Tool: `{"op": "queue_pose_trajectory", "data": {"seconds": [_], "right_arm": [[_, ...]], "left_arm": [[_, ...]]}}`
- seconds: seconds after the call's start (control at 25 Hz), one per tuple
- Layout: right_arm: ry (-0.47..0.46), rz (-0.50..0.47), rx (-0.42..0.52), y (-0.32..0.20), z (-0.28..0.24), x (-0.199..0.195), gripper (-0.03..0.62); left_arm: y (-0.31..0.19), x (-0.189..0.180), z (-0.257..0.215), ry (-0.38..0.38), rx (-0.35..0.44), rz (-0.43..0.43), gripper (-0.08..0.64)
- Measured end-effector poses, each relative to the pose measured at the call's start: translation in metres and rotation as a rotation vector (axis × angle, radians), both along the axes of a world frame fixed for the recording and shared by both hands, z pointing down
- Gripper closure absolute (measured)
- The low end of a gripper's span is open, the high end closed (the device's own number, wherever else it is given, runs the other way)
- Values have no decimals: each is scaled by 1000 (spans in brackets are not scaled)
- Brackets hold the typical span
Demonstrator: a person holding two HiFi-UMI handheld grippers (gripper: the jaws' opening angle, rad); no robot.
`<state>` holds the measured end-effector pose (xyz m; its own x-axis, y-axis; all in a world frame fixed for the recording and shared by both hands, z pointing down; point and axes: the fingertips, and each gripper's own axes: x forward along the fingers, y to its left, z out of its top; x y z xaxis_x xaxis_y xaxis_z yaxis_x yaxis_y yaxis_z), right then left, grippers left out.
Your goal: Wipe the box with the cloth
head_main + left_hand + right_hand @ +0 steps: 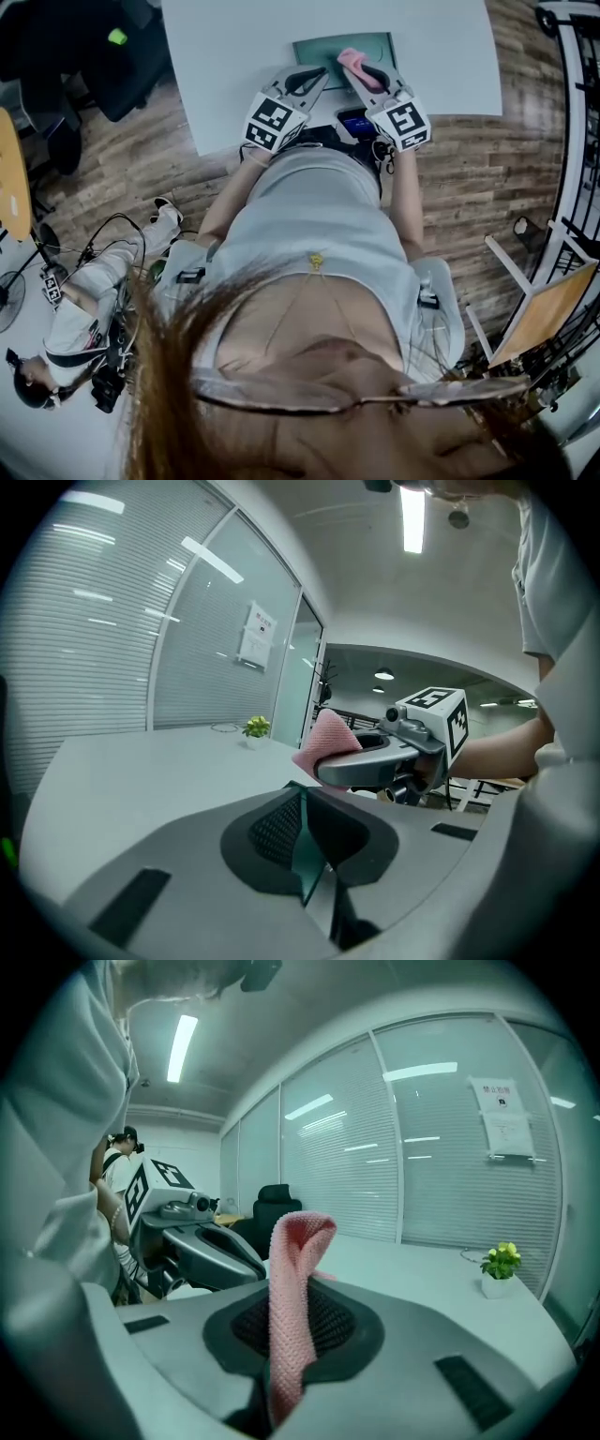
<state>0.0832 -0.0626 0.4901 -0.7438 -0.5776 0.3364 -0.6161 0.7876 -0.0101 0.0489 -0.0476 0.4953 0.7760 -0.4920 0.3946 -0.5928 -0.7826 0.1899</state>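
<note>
A flat teal box [347,43] sits on the white table [234,56] in front of the person. My left gripper [317,75] is at the box's near left corner. In the left gripper view its jaws [309,855] are shut on a thin teal edge of the box [305,850]. My right gripper [361,73] is just to the right, over the box's near edge, shut on a pink knitted cloth [352,60]. The cloth [292,1307] stands up out of the jaws and folds over at its top. Each gripper shows in the other's view, close beside it.
A small potted plant [502,1265] stands far back on the table. A dark phone-like device [354,122] lies at the table's near edge. A black office chair [122,66] is left of the table. Another person [75,309] sits on the floor at the lower left.
</note>
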Motion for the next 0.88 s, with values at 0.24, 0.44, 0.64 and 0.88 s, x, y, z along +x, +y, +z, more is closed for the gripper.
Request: {"op": "queue_pose_trajectory", "data": {"seconds": [0.24,0.44,0.64,0.88], "right_arm": [[-68,20,76,-3,-27,-6,554],[-136,50,126,-8,-53,-6,554],[-170,46,162,-10,-74,-9,554],[-194,37,194,-5,-92,-14,555]], "left_arm": [[-8,-2,-24,26,69,-8,522],[-12,1,-43,54,114,-15,523],[-15,1,-62,84,148,-25,523],[-15,-1,-81,93,204,-36,523]]}}
